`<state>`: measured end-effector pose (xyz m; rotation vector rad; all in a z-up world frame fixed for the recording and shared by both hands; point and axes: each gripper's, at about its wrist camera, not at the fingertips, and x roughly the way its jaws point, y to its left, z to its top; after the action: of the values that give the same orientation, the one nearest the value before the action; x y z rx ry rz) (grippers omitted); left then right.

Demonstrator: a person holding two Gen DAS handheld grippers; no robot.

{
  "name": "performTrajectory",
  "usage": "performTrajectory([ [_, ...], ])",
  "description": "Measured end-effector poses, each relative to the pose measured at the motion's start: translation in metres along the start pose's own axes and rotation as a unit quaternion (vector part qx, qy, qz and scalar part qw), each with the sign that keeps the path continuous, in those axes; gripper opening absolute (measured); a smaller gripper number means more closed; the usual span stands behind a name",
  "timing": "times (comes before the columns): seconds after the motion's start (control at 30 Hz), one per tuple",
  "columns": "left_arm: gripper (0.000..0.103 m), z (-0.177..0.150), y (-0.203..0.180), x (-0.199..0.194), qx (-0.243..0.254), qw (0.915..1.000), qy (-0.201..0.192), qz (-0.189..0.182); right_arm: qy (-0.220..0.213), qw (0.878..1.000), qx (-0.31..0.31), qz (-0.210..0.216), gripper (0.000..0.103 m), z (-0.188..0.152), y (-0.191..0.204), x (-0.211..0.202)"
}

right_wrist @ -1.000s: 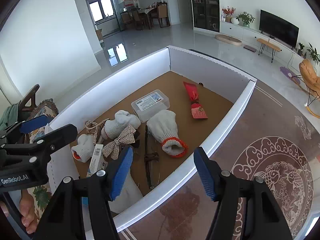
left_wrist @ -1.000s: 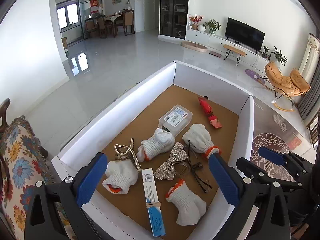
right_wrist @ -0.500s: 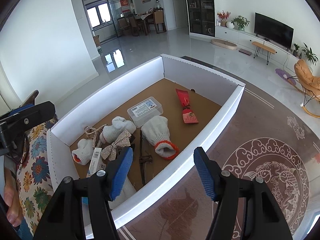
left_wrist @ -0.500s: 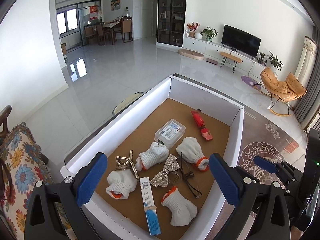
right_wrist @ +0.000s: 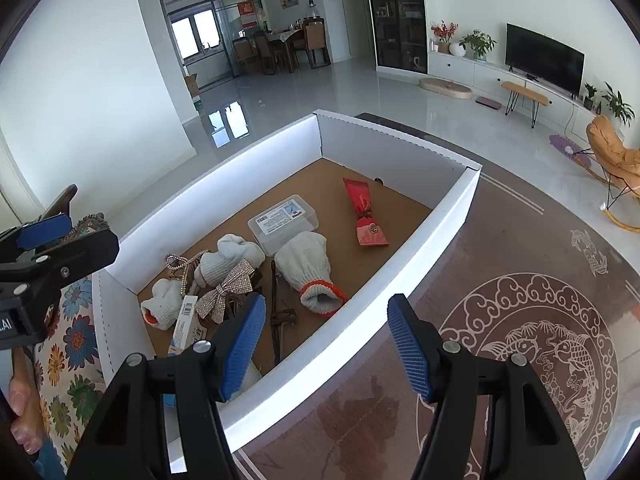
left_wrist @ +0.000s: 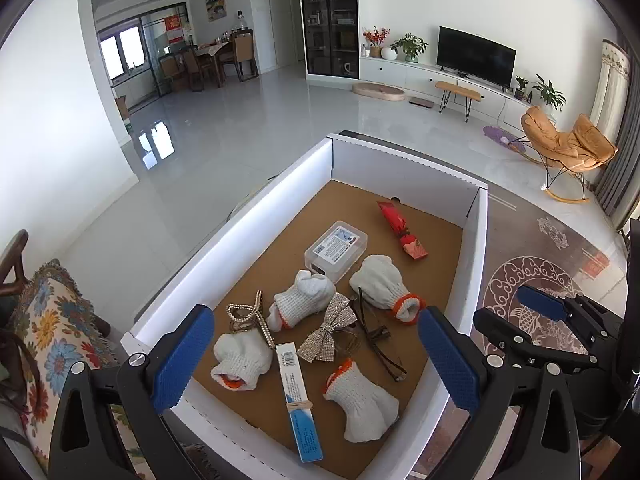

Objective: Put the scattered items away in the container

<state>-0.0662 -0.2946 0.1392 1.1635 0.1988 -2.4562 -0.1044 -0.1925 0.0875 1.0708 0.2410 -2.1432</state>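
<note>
A white box [left_wrist: 256, 228] with a brown floor holds the items: several white gloves with orange cuffs [left_wrist: 382, 286], a clear plastic case [left_wrist: 335, 250], a red pouch [left_wrist: 402, 232], a rhinestone bow [left_wrist: 328, 332], glasses [left_wrist: 376, 334], a jewelled hair clip [left_wrist: 250, 316] and a long blue-and-white carton [left_wrist: 298, 398]. My left gripper [left_wrist: 316, 360] hovers open above the box's near end, holding nothing. My right gripper [right_wrist: 326, 344] hangs open over the box's right wall [right_wrist: 400, 272], also holding nothing. The right wrist view shows the same glove [right_wrist: 308, 264] and pouch [right_wrist: 366, 216].
The box rests on a dark table top with a carp-and-cloud pattern [right_wrist: 536, 344] to its right. A floral cushion [left_wrist: 52, 328] lies to the left. Beyond are tiled floor, a TV unit [left_wrist: 476, 58] and an orange rocking chair [left_wrist: 568, 144].
Both grippers have drawn up and back from the box, which now looks smaller and farther in both views. The items have not moved and both grippers have stayed open.
</note>
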Motion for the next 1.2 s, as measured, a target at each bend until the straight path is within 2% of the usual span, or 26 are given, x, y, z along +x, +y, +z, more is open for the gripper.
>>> performTrajectory([
  [0.07,0.103,0.0,0.0,0.001,-0.013,0.9999,0.007,-0.005,0.001,1.0,-0.003,-0.003,0.064,0.0,-0.001,-0.001],
  [0.27,0.103,-0.002,-0.002,0.002,-0.024,0.9996,-0.001,0.013,0.001,1.0,-0.005,-0.008,0.065,-0.002,-0.008,-0.005],
  [0.43,0.103,-0.005,-0.011,0.003,-0.006,0.9998,0.003,0.021,0.0,1.0,0.004,-0.005,0.064,-0.003,-0.015,-0.006],
  [0.6,0.103,-0.006,-0.018,-0.005,0.009,0.9985,-0.023,0.049,-0.001,1.0,0.007,-0.004,0.064,-0.004,-0.02,-0.006],
  [0.8,0.103,-0.01,-0.019,-0.004,0.0,0.9995,-0.018,0.025,0.002,1.0,0.015,-0.005,0.064,-0.005,-0.027,-0.004],
  [1.2,0.103,-0.022,-0.025,0.007,0.001,0.9998,-0.006,0.019,0.005,1.0,0.003,-0.001,0.064,-0.001,-0.016,-0.004],
])
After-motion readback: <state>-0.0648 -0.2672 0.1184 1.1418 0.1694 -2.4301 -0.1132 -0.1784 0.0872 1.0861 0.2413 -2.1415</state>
